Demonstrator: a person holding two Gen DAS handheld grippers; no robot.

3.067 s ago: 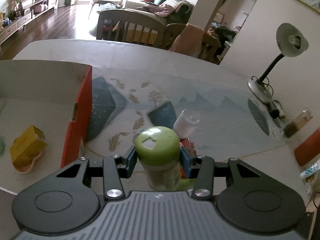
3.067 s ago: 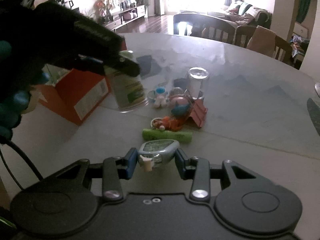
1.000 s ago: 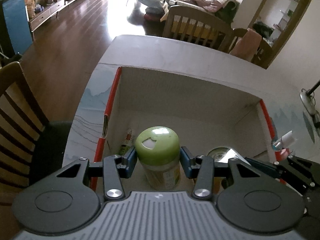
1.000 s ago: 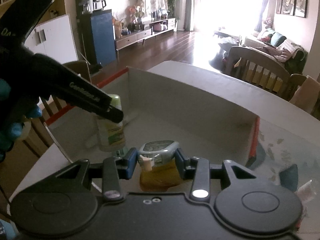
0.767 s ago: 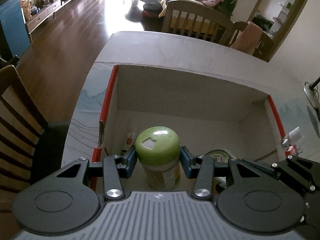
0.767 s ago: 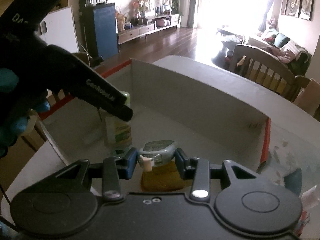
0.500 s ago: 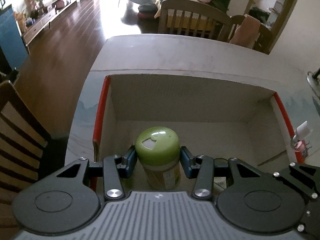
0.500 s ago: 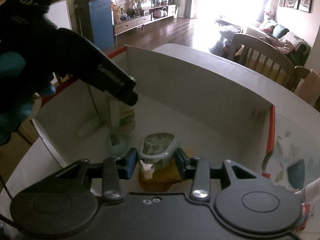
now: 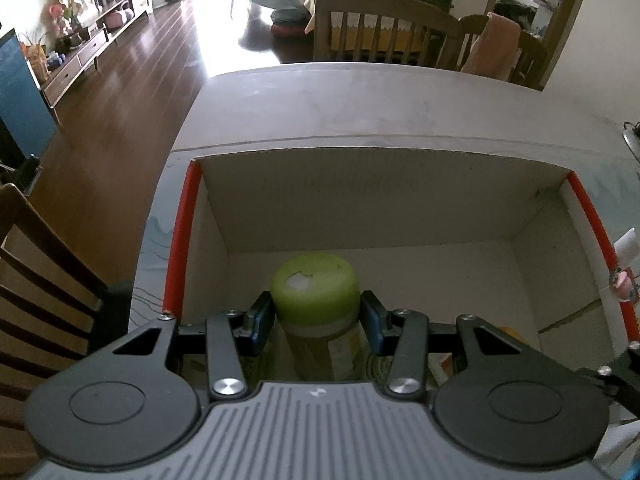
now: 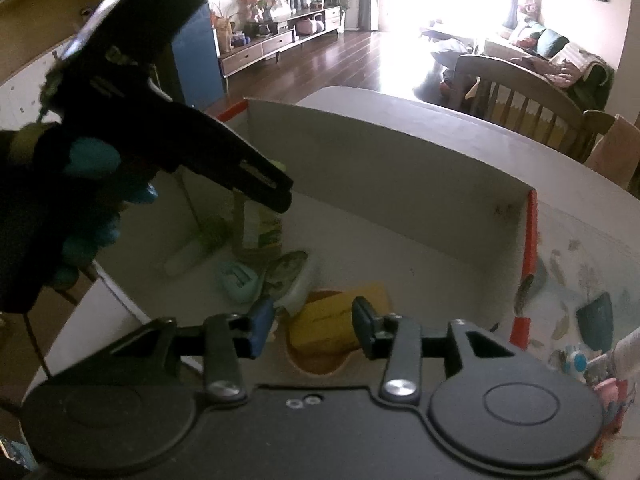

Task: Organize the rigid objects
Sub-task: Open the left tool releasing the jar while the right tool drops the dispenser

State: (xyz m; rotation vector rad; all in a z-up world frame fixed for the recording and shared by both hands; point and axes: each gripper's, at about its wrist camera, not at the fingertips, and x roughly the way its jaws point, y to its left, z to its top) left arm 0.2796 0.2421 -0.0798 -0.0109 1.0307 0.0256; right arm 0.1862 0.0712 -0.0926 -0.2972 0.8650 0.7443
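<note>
A bottle with a green lid stands upright between the blue pads of my left gripper, which is shut on it low inside the cardboard box. The right wrist view shows this gripper and the bottle at the box's left end. My right gripper hangs over the box with its jaws opening and nothing between the pads. A grey oval gadget lies tilted on the box floor just beyond them, beside a yellow block in a brown dish.
A teal item and a white tube also lie in the box. Small toys sit on the table mat to the right of the box. A wooden chair stands at the table's left edge.
The right gripper's jaws have parted and the grey gadget has dropped from them onto the box floor. The left gripper has sunk deeper into the box with the bottle.
</note>
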